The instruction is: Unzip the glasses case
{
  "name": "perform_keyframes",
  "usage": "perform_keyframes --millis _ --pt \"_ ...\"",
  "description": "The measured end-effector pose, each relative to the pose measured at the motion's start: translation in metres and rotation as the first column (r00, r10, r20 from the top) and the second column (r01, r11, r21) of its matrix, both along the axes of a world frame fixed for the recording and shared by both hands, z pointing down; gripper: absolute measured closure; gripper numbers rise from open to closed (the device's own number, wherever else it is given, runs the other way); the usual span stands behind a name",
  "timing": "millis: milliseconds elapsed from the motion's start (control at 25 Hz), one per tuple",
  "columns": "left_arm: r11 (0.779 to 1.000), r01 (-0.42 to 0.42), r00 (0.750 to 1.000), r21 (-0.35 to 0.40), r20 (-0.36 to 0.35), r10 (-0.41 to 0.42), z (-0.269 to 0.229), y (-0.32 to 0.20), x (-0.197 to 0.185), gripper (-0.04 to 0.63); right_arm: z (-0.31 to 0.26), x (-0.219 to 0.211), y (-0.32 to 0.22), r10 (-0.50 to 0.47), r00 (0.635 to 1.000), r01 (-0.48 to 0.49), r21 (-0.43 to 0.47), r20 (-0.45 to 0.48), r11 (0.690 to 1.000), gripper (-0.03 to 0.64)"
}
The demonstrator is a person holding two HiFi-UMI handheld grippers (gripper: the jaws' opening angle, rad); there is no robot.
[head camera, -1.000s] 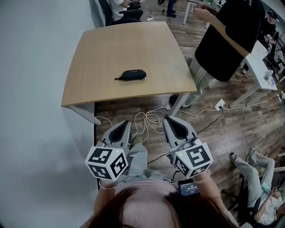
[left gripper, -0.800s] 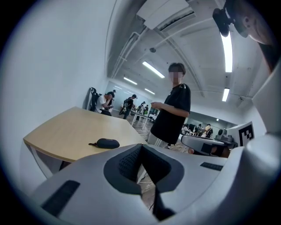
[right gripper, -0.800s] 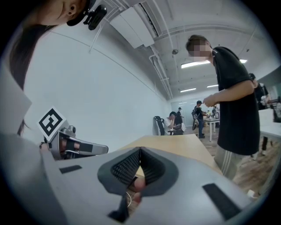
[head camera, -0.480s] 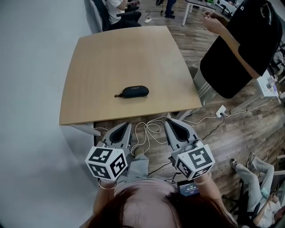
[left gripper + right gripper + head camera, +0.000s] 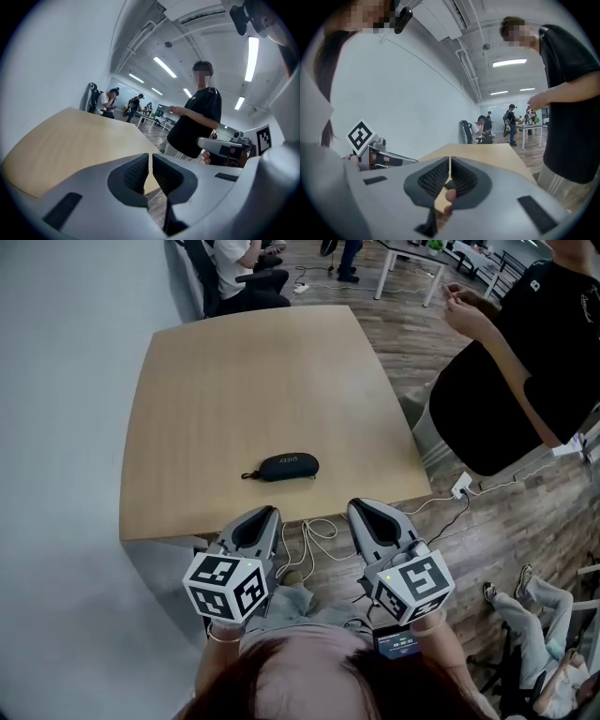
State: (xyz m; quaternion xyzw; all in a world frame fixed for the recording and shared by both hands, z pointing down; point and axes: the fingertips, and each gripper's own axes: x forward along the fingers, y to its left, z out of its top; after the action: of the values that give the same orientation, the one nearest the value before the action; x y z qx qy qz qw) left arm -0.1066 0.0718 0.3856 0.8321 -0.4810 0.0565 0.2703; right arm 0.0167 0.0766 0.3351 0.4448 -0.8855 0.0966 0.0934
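Observation:
A black zipped glasses case (image 5: 288, 466) lies on the wooden table (image 5: 206, 381), near its front edge, with a small pull loop at its left end. My left gripper (image 5: 265, 512) is at that front edge, just short of the case and a little to its left. It is shut and holds nothing. My right gripper (image 5: 361, 505) is level with it, right of the case, shut and holding nothing too. In the left gripper view the pads of my left gripper (image 5: 150, 157) meet above the tabletop (image 5: 70, 136). In the right gripper view my right gripper (image 5: 450, 161) points along the table (image 5: 487, 152).
A person in a black shirt (image 5: 506, 381) stands at the table's right side. White cables (image 5: 319, 531) and a power strip (image 5: 461, 487) lie on the floor under the front edge. A white wall (image 5: 56, 427) runs along the left. Other people sit beyond the table (image 5: 239, 268).
Both grippers have come forward together from over the floor up to the table's front edge, so the case is much nearer. The standing person has shifted right in the picture.

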Motion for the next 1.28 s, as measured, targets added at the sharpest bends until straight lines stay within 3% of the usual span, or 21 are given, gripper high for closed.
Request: perform_keyframes --millis 400,720,960,1160,1280 --pt "0.995 -0.02 1.0 -0.093 -0.024 0.018 0.04 -0.033 -0.008 0.528 0.015 -0.005 -0.036 -0.034 0.998 0.033 -0.012 -0.05 0.999 0.6" --pt "0.985 -0.127 0.988 -0.113 0.07 0.135 0.07 -0.066 0.005 0.472 0.033 -0.003 -0.072 -0.126 0.991 0.124 -0.048 -0.054 0.991 0.592" --pt "0.966 -0.177 0.973 -0.186 0.117 0.201 0.099 -0.095 0.012 0.445 0.041 0.003 -0.103 -0.186 0.981 0.181 -0.077 -0.062 0.981 0.571" --pt "0.948 -0.122 0.99 -0.293 0.027 0.136 0.132 -0.111 0.016 0.415 0.049 0.01 -0.127 -0.193 0.979 0.186 -0.097 -0.066 0.978 0.568" --pt "0.926 -0.039 0.992 -0.377 -0.129 -0.011 0.15 -0.114 0.017 0.392 0.052 0.012 -0.135 -0.203 0.977 0.195 -0.107 -0.07 0.975 0.568"
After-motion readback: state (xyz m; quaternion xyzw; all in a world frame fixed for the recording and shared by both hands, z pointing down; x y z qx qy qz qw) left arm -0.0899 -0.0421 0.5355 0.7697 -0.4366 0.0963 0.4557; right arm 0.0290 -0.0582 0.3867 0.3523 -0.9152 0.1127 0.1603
